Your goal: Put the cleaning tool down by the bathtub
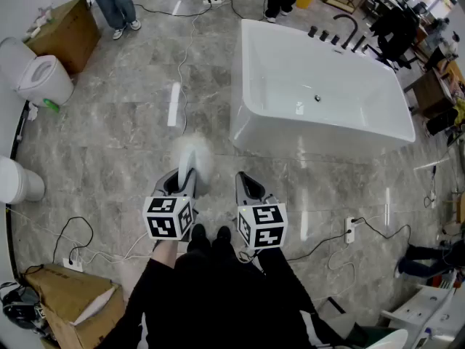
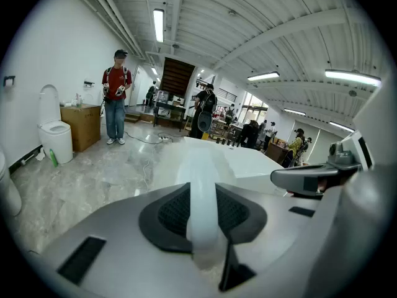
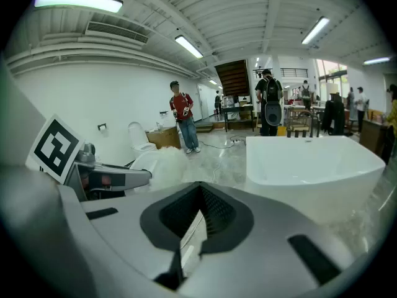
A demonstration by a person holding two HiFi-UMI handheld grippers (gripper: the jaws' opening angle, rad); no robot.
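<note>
At far left an open cardboard box (image 1: 58, 289) holds a pale sheet (image 1: 94, 307), with a toilet (image 1: 43, 78) and a second box (image 1: 67, 26) farther up by the wall. The left gripper (image 1: 182, 180) clamps its jaws on the translucent handle of the cleaning tool (image 1: 192, 155), whose fluffy white head is held out over the floor (image 1: 116, 137), near the front-left corner of the bathtub (image 1: 305, 133) but apart from it. Just beside it, the right gripper (image 1: 245, 184) has its jaws a narrow slit apart with nothing between them, and the tub's white basin shows a drain (image 1: 317, 98).
</note>
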